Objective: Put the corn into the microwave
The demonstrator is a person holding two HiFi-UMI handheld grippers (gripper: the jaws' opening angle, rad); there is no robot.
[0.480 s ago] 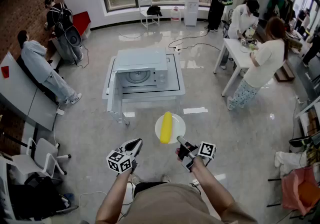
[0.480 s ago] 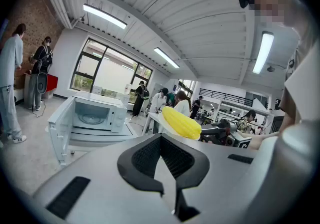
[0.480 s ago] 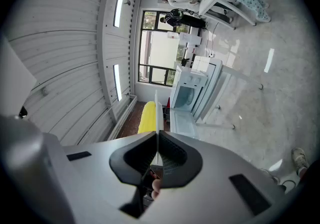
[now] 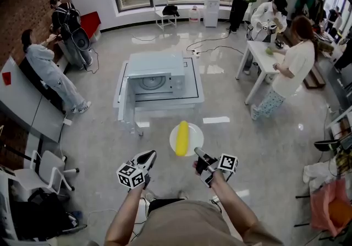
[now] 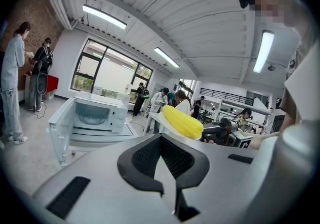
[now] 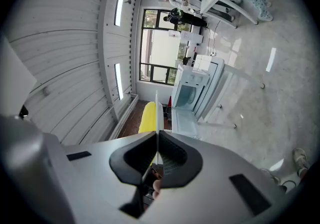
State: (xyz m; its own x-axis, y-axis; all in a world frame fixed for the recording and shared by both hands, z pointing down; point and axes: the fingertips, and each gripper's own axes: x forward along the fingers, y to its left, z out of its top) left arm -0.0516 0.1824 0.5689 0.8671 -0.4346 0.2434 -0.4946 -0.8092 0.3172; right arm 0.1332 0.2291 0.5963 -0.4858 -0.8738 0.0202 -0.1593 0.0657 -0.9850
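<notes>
Now the right gripper (image 4: 197, 153) is clamped on the near rim of the plate (image 4: 196, 132). The corn (image 4: 182, 138) lies on this plate, just ahead of its jaws. The left gripper (image 4: 148, 157) is beside the plate, with its jaws together and empty. The microwave (image 4: 154, 77) stands well ahead of both, with its door open.

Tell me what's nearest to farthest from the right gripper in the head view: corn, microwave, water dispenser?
1. corn, just ahead, on the plate that the right gripper holds.
2. microwave, farther ahead, door open.
3. water dispenser, by the far window.
</notes>
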